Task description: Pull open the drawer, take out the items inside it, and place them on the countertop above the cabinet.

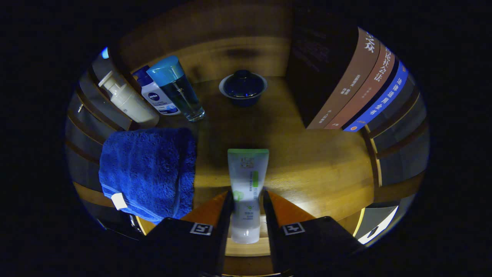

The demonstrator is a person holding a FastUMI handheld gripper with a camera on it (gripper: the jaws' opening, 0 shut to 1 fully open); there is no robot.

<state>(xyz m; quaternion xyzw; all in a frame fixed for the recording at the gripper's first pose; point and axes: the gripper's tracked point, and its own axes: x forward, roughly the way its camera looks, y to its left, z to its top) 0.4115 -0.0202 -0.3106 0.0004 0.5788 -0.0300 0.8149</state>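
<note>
Dim lighting; bench (315, 169) edges and the back wall fade into shadow. The jaws of the gripper (248, 207) are clenched on a translucent tube (248, 181) with a green crimped end, both fingers (225, 209) pressing its sides. The tube's long axis runs straight ahead along the fingers: green flat end points away toward the back, white cap end points back toward the camera, sitting between the finger bases. The tube's mid section is partly covered by the fingers; its print is too blurred to make out. Cannot tell if the tube touches the wooden bench or hangs just above it.

Left of the fingers, a folded blue towel (150, 173) with a white tag hangs over the bench edge, its lower part cut off. Beyond it stand a cream pump bottle (125, 98), a white bottle with a blue cap (155, 96) and a clear bottle with a teal cap (178, 90), close together, the white one partly hidden. Farther back, centre, a dark lidded bowl (243, 87). Right, upright books (357, 88), their tops lost in darkness.
</note>
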